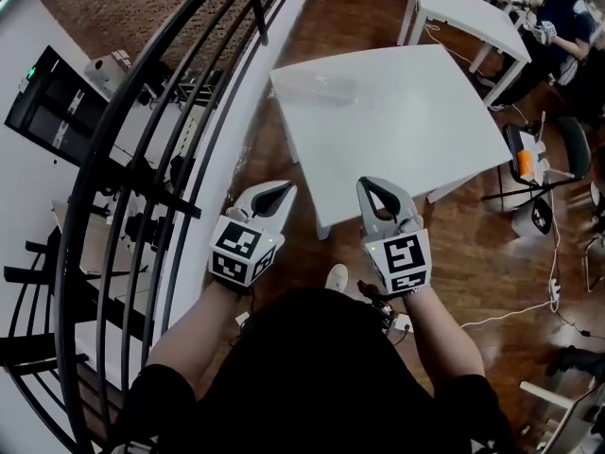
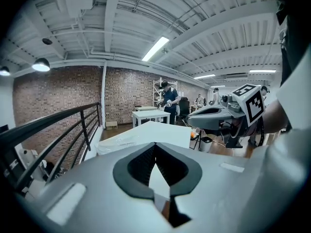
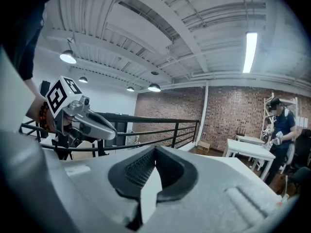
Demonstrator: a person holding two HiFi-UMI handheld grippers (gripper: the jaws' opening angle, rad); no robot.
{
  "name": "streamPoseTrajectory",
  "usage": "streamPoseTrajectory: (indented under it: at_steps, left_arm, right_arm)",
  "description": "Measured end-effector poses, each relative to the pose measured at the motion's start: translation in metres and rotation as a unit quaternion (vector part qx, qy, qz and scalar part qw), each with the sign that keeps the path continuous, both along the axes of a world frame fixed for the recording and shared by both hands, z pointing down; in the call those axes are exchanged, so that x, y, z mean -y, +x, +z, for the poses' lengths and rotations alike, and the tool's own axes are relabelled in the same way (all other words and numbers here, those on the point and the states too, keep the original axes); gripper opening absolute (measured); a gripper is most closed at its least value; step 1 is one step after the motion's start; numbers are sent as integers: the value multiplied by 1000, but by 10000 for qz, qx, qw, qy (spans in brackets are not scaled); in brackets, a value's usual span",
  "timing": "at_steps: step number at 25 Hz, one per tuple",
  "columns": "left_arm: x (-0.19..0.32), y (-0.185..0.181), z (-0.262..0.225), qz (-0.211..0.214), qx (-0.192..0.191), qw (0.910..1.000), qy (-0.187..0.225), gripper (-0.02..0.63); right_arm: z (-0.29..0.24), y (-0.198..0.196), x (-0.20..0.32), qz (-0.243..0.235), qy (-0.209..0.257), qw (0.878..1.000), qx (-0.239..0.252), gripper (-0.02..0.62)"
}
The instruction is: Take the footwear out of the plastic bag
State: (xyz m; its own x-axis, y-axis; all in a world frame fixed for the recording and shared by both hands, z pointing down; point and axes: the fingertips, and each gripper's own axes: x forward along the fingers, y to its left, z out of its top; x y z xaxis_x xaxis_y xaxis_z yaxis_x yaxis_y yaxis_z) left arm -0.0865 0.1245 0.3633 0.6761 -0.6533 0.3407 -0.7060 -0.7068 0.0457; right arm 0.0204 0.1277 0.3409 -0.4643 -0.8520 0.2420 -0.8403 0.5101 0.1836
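At far left, one black curved railing (image 1: 142, 159) sweeps from top to bottom. In front of the person, two tools are held side by side, a little apart, both tipped slightly downward. The left tool (image 1: 282, 189) has its jaws closed together with nothing between them, and the right tool (image 1: 374, 187) is likewise closed and empty. Beyond them stands one white surface (image 1: 406, 140). One clear plastic bag (image 1: 317, 87) lies at its far left corner, well apart from both tools; its contents cannot be made out. A second white table (image 1: 463, 8) stands behind, with one person (image 1: 558, 22) seated at far right
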Motion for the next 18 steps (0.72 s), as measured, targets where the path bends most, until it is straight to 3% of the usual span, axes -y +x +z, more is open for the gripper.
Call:
streamPoseTrajectory:
  at_steps: [8,18]
  left_arm:
    - [57,26,2,-351,140,9992,-120,17]
    - [104,32,15,-250,146,9994,-188,17]
  right_arm:
    - [8,27,55,-324,-199,9993,68,-8]
    - [29,35,100,-203,-535,9983,75,-7]
